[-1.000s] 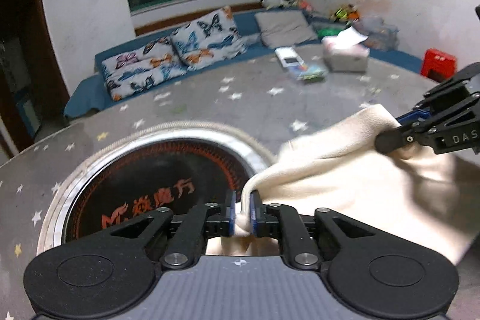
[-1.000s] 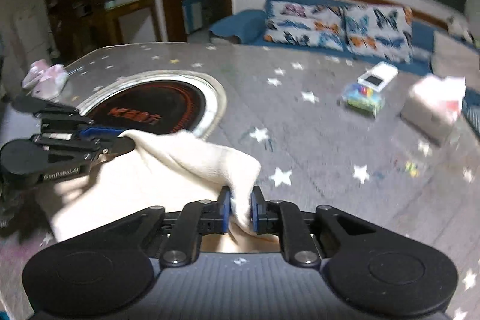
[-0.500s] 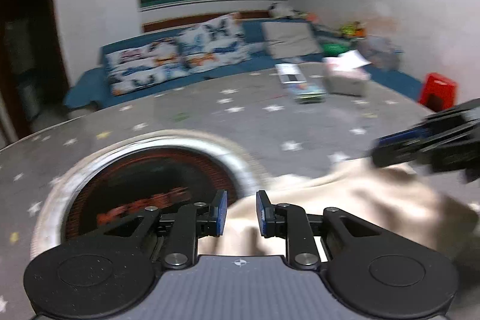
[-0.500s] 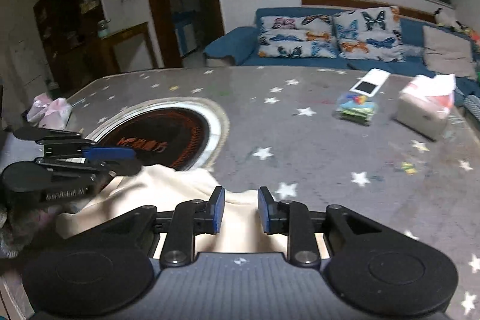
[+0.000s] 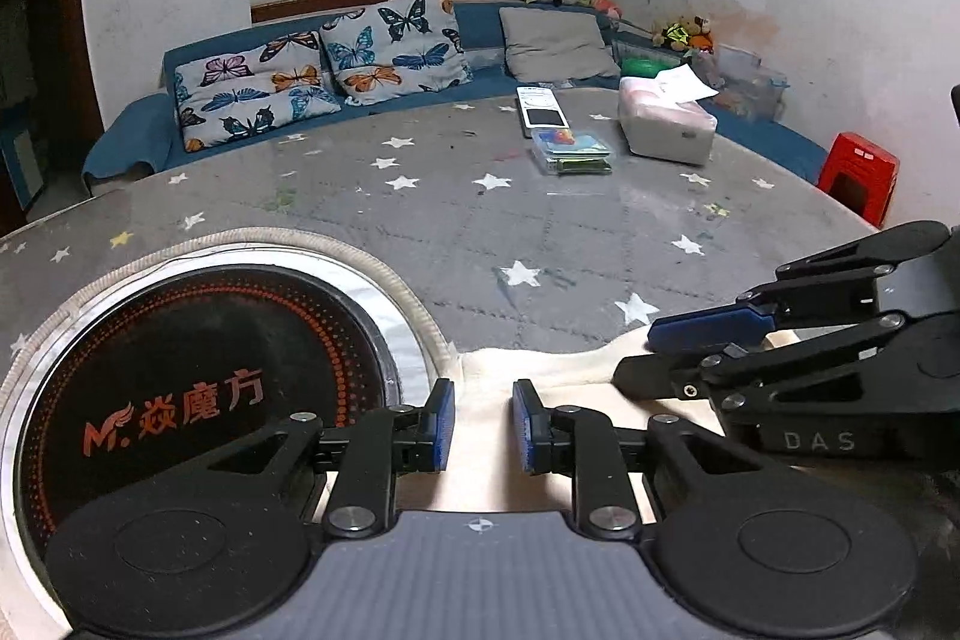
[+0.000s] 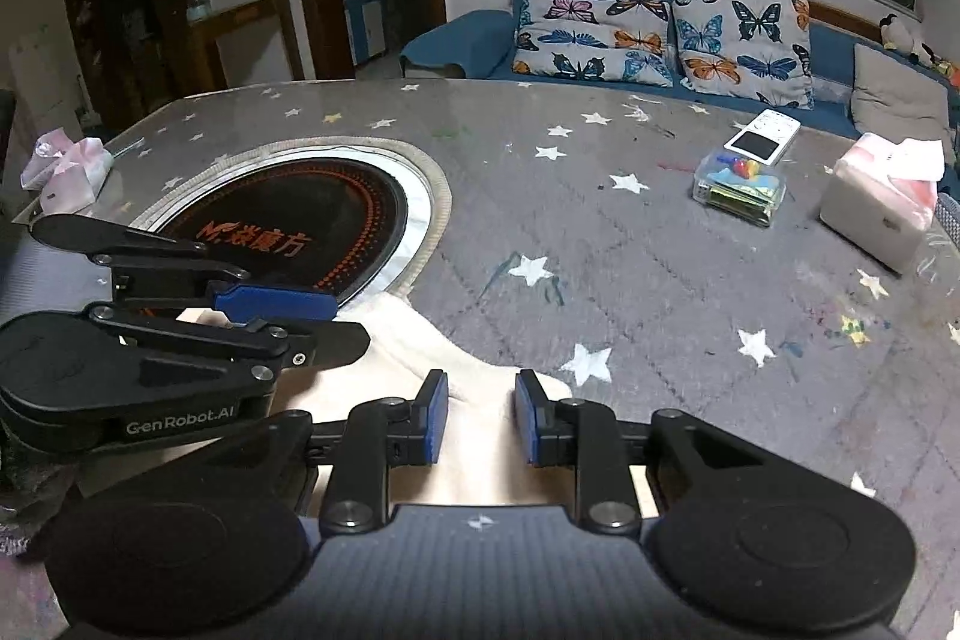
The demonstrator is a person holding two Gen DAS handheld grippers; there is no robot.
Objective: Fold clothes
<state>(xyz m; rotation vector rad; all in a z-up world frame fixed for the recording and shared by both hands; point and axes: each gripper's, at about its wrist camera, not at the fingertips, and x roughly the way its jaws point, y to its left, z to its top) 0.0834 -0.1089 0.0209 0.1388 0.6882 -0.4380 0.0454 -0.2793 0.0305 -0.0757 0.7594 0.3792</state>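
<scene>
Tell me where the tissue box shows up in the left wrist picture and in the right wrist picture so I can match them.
Left wrist view: the tissue box sits upper right, at the table's far side, right of the clear plastic box.
Right wrist view: the tissue box sits at the right edge, again right of the clear plastic box.
Shared landmark: the round black cooktop, left in both.

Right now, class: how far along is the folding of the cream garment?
Done: the cream garment lies released on the star-patterned table beside the round hob. In hand: nothing; left hand-held gripper and right hand-held gripper stand open above it. Left: whether more folds remain is unclear.
</scene>
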